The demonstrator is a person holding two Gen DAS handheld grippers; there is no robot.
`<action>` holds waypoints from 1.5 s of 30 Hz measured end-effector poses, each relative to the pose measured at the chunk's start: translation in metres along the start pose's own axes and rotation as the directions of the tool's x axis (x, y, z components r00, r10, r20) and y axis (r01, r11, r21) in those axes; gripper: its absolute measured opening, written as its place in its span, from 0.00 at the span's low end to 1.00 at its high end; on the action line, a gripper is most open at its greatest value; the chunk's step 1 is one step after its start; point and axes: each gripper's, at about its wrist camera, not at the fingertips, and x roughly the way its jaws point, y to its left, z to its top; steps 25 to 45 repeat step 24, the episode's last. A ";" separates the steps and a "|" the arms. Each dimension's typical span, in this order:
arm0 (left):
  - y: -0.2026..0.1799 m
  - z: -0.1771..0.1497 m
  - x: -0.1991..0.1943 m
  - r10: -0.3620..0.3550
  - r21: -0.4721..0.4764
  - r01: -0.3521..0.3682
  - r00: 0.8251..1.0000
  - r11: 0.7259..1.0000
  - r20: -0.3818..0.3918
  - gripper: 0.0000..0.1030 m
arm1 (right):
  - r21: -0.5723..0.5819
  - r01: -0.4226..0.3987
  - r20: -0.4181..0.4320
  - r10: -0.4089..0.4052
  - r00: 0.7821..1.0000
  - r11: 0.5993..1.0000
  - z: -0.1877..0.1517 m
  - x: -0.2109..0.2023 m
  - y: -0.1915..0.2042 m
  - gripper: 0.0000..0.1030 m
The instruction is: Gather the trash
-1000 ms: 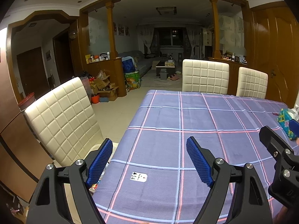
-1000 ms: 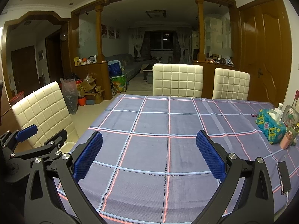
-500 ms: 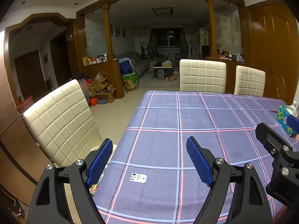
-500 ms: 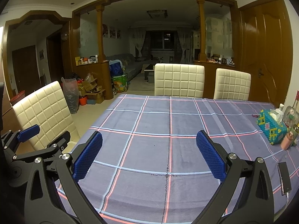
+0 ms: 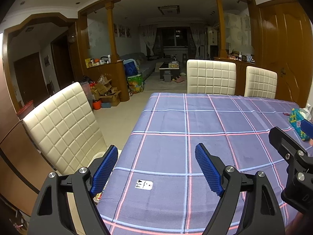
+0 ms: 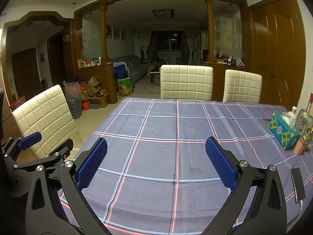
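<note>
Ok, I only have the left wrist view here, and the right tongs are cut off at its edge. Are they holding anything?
Observer: No. The right tongs stand open over the tablecloth, with nothing between them.
Operator: What sits beyond the beaded box at the right edge?
Observer: A pink bottle and a glass jar stand beside it.
Operator: Anything nearer on that side?
Observer: A dark phone lies flat near the table edge, with a white cable at its near end.

The table (image 6: 156,152) is free in the middle; at its right edge stand a beaded tissue box (image 6: 283,133), bottles (image 6: 302,135) and a phone (image 6: 297,184)
</note>
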 end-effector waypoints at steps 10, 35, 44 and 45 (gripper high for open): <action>0.000 0.000 0.000 -0.003 0.000 0.003 1.000 1.000 -0.001 0.77 | -0.001 0.000 -0.002 0.000 1.000 1.000 -0.001 0.001 -0.001 0.96; 0.003 0.001 -0.005 0.024 -0.008 -0.024 1.000 1.000 0.006 0.77 | 0.001 0.001 -0.011 -0.001 1.000 1.000 -0.001 0.002 -0.004 0.96; 0.003 0.001 -0.005 0.024 -0.008 -0.024 1.000 1.000 0.006 0.77 | 0.001 0.001 -0.011 -0.001 1.000 1.000 -0.001 0.002 -0.004 0.96; 0.003 0.001 -0.005 0.024 -0.008 -0.024 1.000 1.000 0.006 0.77 | 0.001 0.001 -0.011 -0.001 1.000 1.000 -0.001 0.002 -0.004 0.96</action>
